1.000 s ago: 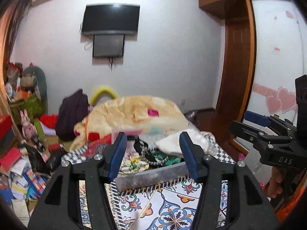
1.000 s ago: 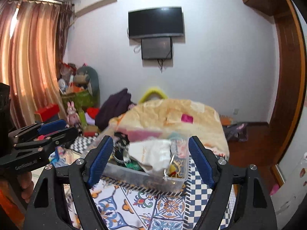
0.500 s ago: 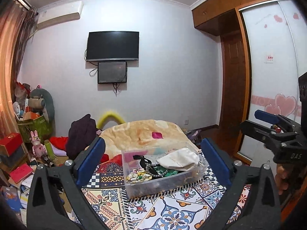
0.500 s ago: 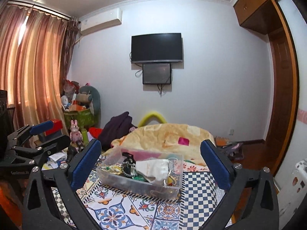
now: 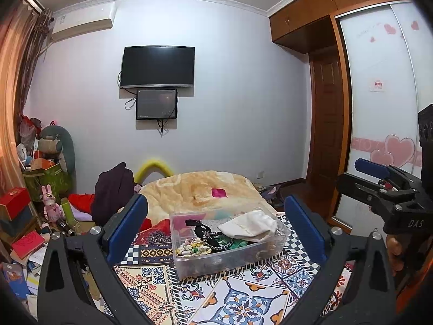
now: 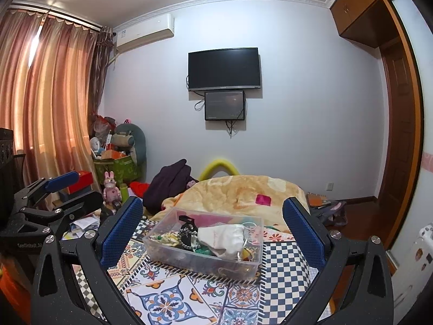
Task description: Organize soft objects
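Patterned bedding (image 5: 238, 300) spreads under both tools in a cluttered bedroom. Left gripper (image 5: 216, 227) and right gripper (image 6: 213, 227) each hang above it with jaws spread wide, holding nothing. Ahead of them sits a clear plastic bin (image 6: 189, 257) on the cover, holding a white cloth (image 6: 224, 237), a black beaded strap (image 5: 208, 235) and a floral scrunchie (image 5: 192, 249); deeper items are too tangled to name. Behind lies a rumpled yellow blanket (image 5: 200, 189), below a wall TV (image 6: 224, 69).

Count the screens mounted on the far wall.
2. A large black TV hangs high on the wall, and a smaller dark monitor sits directly beneath it. Neither looks hidden.
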